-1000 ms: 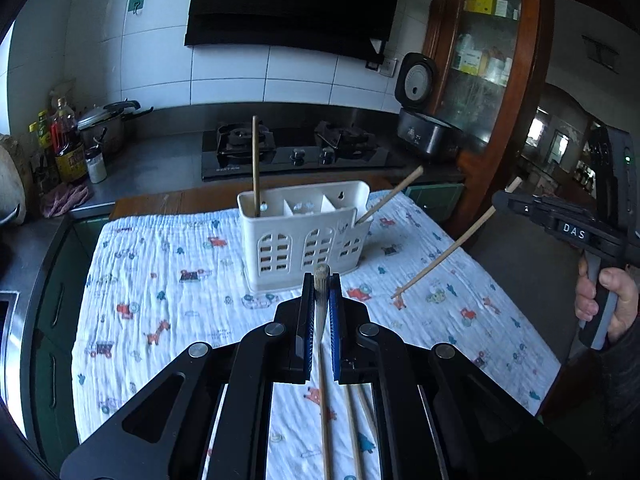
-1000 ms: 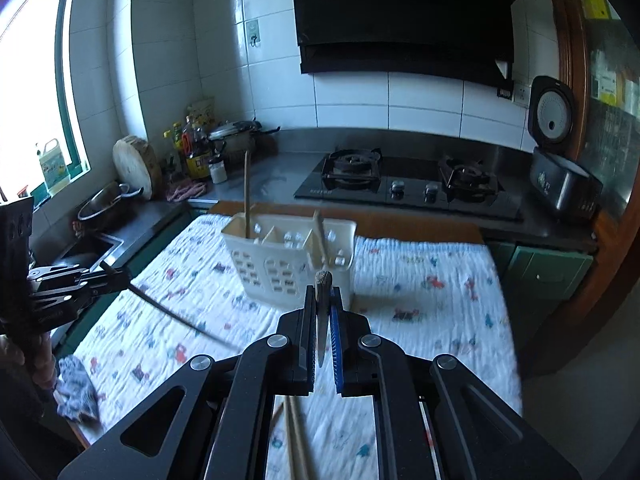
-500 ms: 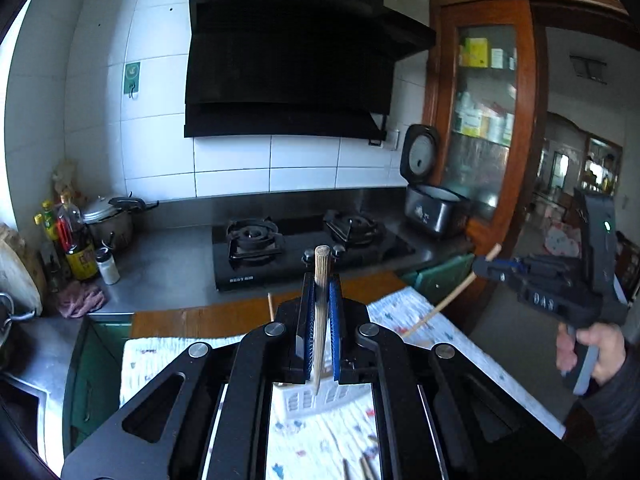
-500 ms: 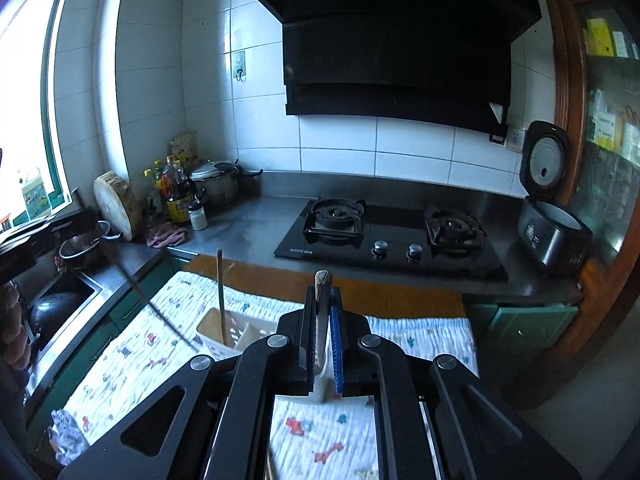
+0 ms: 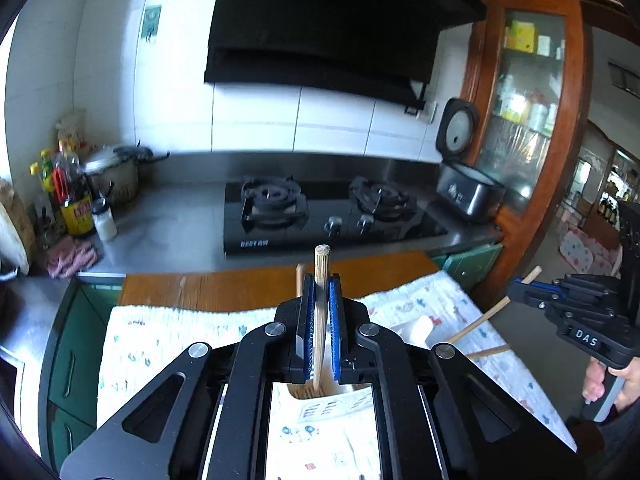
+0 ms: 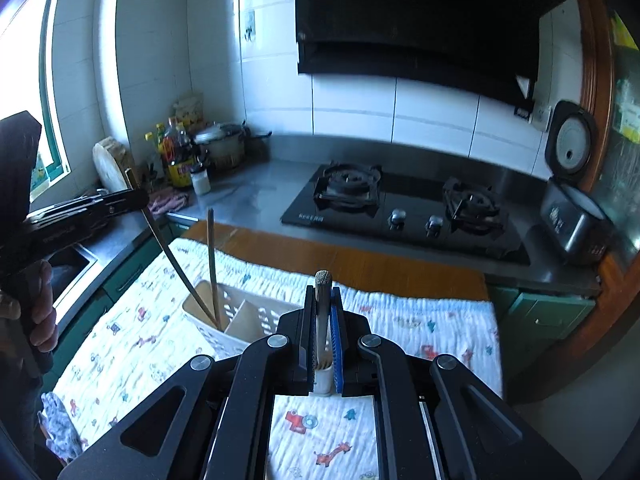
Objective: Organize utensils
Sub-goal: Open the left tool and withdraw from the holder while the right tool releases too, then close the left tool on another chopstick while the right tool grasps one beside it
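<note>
My left gripper (image 5: 320, 285) is shut on a wooden chopstick (image 5: 321, 264) that points down into the white utensil caddy (image 5: 416, 327) below it. Seen from the right wrist, the left gripper (image 6: 138, 197) holds that chopstick (image 6: 173, 258) with its tip inside the caddy's (image 6: 256, 320) left compartment, beside another chopstick (image 6: 211, 256) standing there. My right gripper (image 6: 322, 293) is shut on a second chopstick (image 6: 323, 280) above the caddy's right end. In the left wrist view the right gripper (image 5: 520, 288) and its chopstick (image 5: 490, 314) slant toward the caddy.
A patterned cloth (image 6: 432, 332) covers the wooden table (image 6: 360, 258). Behind it are a black gas hob (image 6: 400, 208), a rice cooker (image 6: 572, 216), a pot (image 6: 222, 148) and bottles (image 6: 176, 156). One more chopstick (image 5: 486, 352) leans out of the caddy's right side.
Both grippers rose and moved forward over the caddy, which slid from in front of them to beneath them. The left chopstick's tip now sits in the left compartment.
</note>
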